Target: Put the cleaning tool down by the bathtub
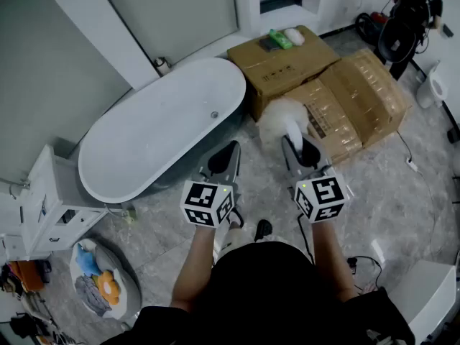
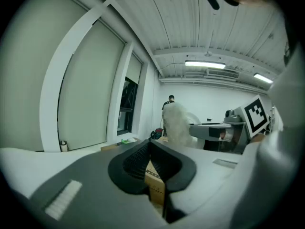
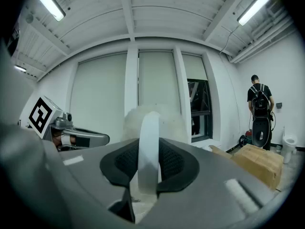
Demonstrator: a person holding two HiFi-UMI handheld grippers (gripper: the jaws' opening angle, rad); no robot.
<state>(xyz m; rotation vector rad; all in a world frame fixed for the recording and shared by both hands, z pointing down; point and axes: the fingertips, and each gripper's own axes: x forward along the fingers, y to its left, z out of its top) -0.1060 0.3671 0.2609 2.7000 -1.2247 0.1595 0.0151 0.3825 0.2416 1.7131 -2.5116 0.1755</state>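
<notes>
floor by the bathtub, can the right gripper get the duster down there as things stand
Probably yes: the right gripper, jaws shut on the duster, hangs over bare floor between the bathtub and the cardboard boxes, with nothing blocking the way down.

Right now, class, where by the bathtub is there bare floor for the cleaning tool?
Bare floor runs along the near side of the bathtub, up to the person's shoes. Crowded: cardboard boxes at its right end; cabinet and colourful pile at its left.

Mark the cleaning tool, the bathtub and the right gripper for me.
cleaning tool (image 1: 277, 113), head view, on its fluffy white head.
bathtub (image 1: 154, 139), head view, on its bare inner floor.
right gripper (image 1: 302, 148), head view, between its jaws.
</notes>
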